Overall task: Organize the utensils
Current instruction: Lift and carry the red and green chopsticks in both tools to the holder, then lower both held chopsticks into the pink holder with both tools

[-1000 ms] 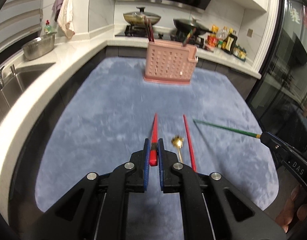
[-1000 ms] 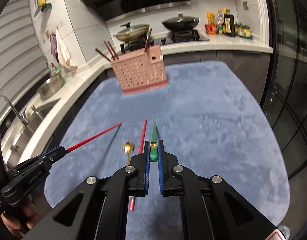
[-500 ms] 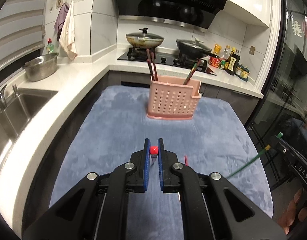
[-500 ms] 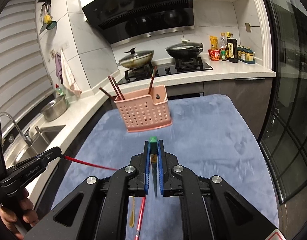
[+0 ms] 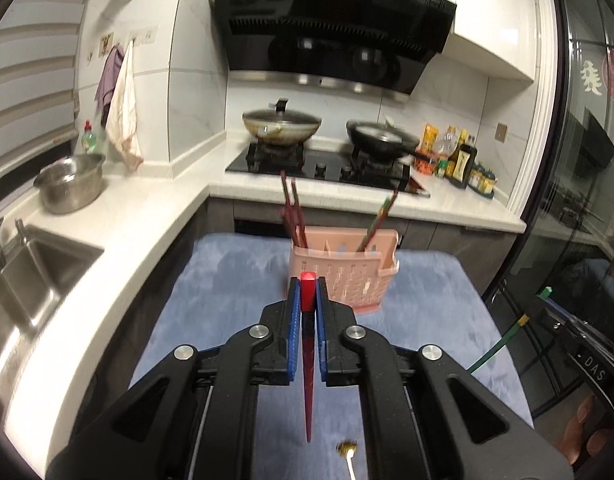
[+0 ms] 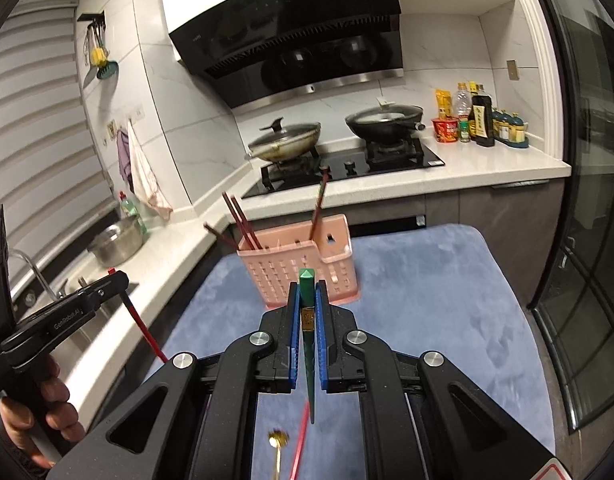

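Both tools have risen since a second ago. The left tool [image 5: 307, 300] is clamped on the red chopstick [image 5: 308, 380], now hanging tip-down at frame centre; the right tool [image 6: 307, 300] likewise pinches the green chopstick [image 6: 309, 360]. The pink holder [image 6: 295, 266] now sits just behind the tips; a gold spoon [image 6: 278, 440] lies on the blue worktop [image 6: 447, 300] at the bottom.

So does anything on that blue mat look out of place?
Yes: one red chopstick and a gold-headed utensil lie loose on the blue mat, outside the pink holder where the other chopsticks stand.
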{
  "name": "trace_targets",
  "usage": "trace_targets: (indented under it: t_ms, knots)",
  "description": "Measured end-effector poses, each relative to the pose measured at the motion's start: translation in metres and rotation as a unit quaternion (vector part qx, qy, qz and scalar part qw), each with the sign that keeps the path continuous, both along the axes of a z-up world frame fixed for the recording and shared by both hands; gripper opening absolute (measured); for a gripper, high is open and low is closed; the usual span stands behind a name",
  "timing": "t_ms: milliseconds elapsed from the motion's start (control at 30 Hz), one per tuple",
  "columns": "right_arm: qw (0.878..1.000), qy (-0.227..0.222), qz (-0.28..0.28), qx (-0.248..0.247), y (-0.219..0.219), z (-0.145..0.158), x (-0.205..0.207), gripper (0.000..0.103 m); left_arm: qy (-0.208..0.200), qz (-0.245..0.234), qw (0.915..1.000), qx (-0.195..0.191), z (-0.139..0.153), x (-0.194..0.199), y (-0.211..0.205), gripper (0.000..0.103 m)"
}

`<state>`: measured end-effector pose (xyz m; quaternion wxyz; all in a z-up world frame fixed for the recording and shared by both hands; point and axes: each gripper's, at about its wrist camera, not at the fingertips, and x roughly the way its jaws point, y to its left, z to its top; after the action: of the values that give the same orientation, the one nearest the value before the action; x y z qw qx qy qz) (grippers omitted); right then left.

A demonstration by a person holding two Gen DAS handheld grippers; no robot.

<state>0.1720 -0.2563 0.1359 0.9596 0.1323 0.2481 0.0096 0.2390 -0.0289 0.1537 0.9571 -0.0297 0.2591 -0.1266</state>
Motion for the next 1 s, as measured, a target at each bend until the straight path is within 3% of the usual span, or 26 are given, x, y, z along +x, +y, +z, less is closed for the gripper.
trace_targets:
  t_ms: [300, 600, 800, 1000]
  knots:
    - [0.997, -0.030, 0.026, 0.060, -0.019, 0.044, 0.075, 0.007, -0.061, -0.004, 0.9977, -0.029, 0.062, 0.055, -0.013, 0.007]
    - [0.995, -0.072, 0.015, 0.061, -0.021, 0.079, 0.151, 0.007, -0.122, 0.005, 0.9915, -0.045, 0.102, 0.108, -0.031, 0.007]
    - [0.996, -0.078, 0.001, 0.052, -0.018, 0.075, 0.187, 0.007, -0.137, 0.007, 0.9891, -0.054, 0.098, 0.139, -0.039, 0.007]
    - [0.996, -0.057, -0.013, 0.063, -0.028, 0.055, 0.215, 0.007, -0.115, 0.011, 0.9924, -0.043, 0.068, 0.167, -0.045, 0.007]
